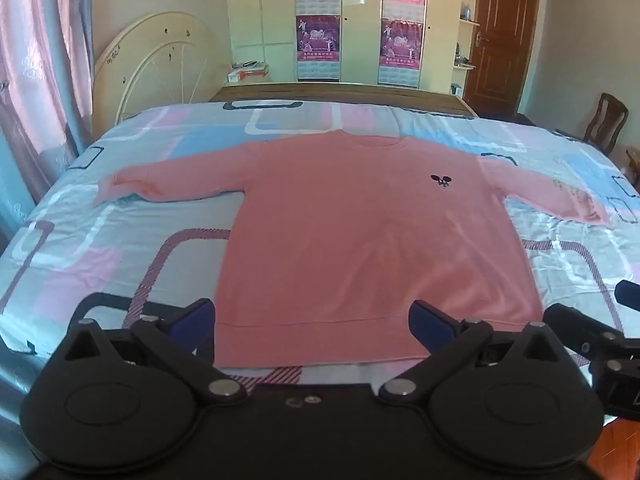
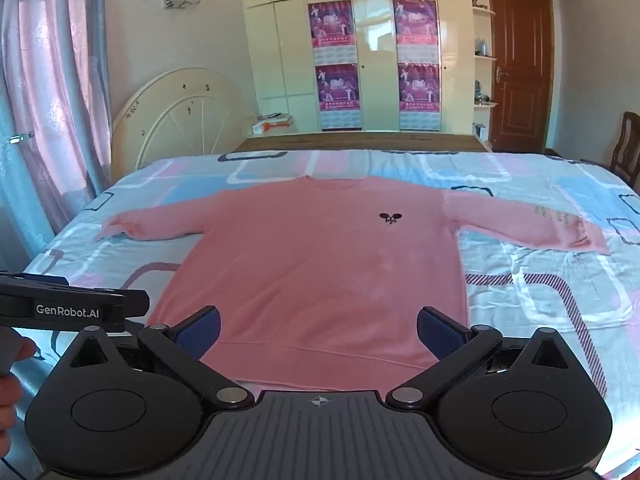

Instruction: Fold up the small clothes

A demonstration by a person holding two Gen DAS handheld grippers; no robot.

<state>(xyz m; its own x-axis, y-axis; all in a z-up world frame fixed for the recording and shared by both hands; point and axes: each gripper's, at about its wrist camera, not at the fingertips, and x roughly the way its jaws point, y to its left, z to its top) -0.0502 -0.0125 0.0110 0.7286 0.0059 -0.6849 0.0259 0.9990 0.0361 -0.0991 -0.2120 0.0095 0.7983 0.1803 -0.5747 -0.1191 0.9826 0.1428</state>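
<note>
Fingers (image 1: 192, 322) of the left gripper (image 1: 314, 326) are spread wide apart and grip nothing, poised over the near hem of the pink sweatshirt (image 1: 360, 232). Likewise the right gripper (image 2: 318, 330) has its blue-padded fingers (image 2: 438, 330) wide open and bare above the same hem. That sweatshirt lies flat, front up, on the patterned bedsheet (image 1: 120, 240), both sleeves stretched out to left and right, collar at the far side, a small dark logo (image 2: 389, 218) on its chest. Beyond the bed stand a cream wardrobe (image 2: 376, 60) with posters and a brown door (image 2: 518, 72).
</note>
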